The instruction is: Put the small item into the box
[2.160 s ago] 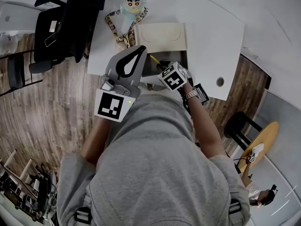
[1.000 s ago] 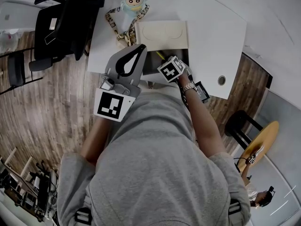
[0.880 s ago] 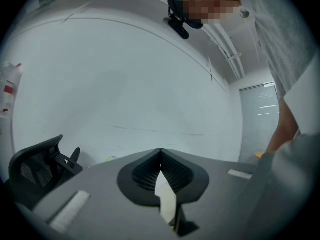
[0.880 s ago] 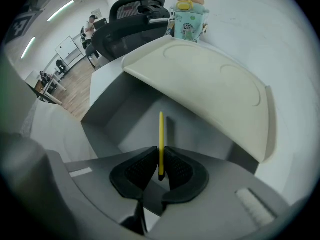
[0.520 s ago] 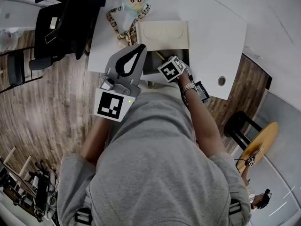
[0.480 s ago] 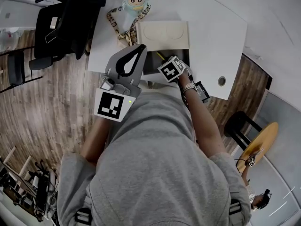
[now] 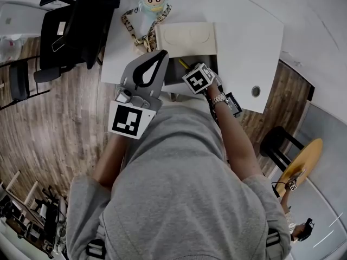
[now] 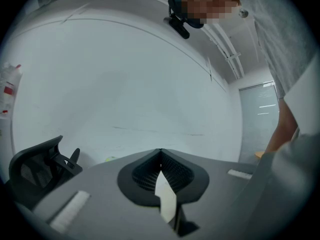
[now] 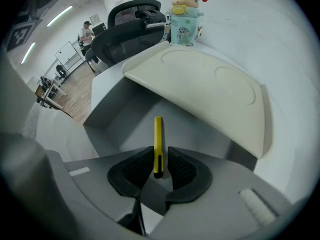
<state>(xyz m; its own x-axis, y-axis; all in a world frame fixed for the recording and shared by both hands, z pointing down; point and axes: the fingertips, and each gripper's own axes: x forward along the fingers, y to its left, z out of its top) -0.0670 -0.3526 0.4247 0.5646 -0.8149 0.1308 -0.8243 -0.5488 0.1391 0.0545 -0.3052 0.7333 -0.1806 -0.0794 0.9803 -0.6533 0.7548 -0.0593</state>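
Yellow stick-shaped item point(image 9: 158, 139) is gripped at its near end between the jaws of the right gripper point(image 9: 160, 156). Its far end is pointed into the open grey box point(image 9: 117, 111), under the raised cream lid point(image 9: 210, 91). Whether its tip touches the box floor cannot be told.

At the far left of the head view, a black office chair point(image 7: 73, 26) is seen beside the white table point(image 7: 252, 42). The left gripper point(image 7: 160, 57) is held at the table's near edge, just left of the box. Its jaws are pressed together on nothing, and only pale wall and ceiling are faced in its own view.

Behind the box, a cartoon-figure bottle point(image 7: 154, 1) is set upright, and a patterned strap point(image 7: 135, 28) is draped beside it. Further right, a wristwatch point(image 7: 219, 99) is worn on the arm that carries the right gripper.
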